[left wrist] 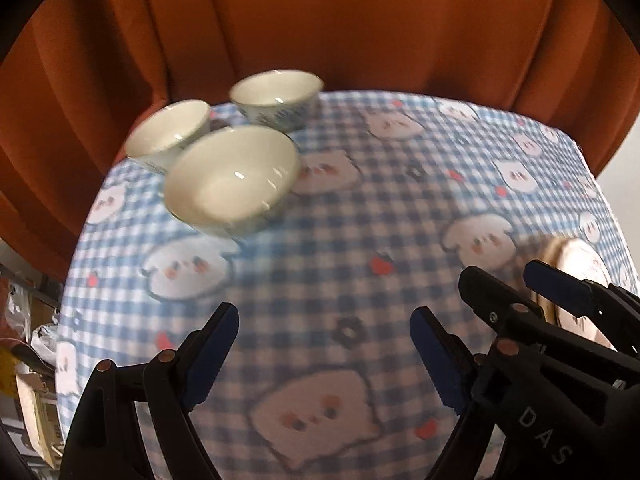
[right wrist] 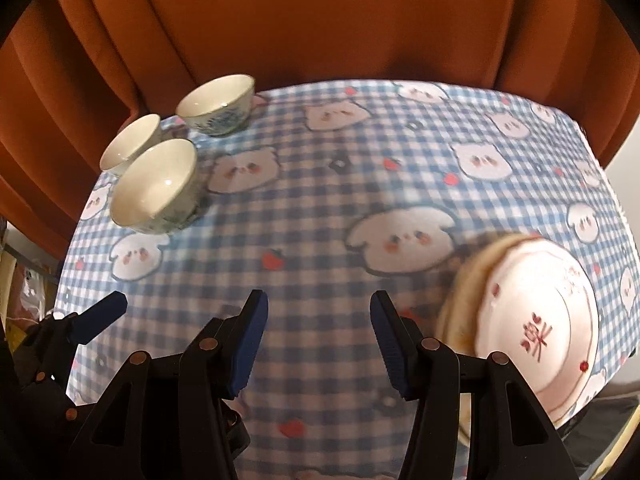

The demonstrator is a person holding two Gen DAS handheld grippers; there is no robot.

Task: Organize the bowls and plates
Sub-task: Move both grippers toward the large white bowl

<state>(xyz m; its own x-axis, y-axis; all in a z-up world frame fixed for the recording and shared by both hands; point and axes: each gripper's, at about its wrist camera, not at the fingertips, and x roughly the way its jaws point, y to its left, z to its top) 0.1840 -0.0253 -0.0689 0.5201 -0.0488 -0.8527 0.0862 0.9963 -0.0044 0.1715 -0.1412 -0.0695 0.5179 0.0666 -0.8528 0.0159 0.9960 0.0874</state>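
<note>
Both grippers hang over the checkered counter [right wrist: 320, 208] with nothing between their jaws: the left gripper [left wrist: 324, 354] spread wide, the right gripper [right wrist: 318, 342] parted less. Three bowls [right wrist: 154, 184] cluster at the far left corner, close together. Stacked plates [right wrist: 536, 320] sit near the right edge, just beside the right gripper.
</note>
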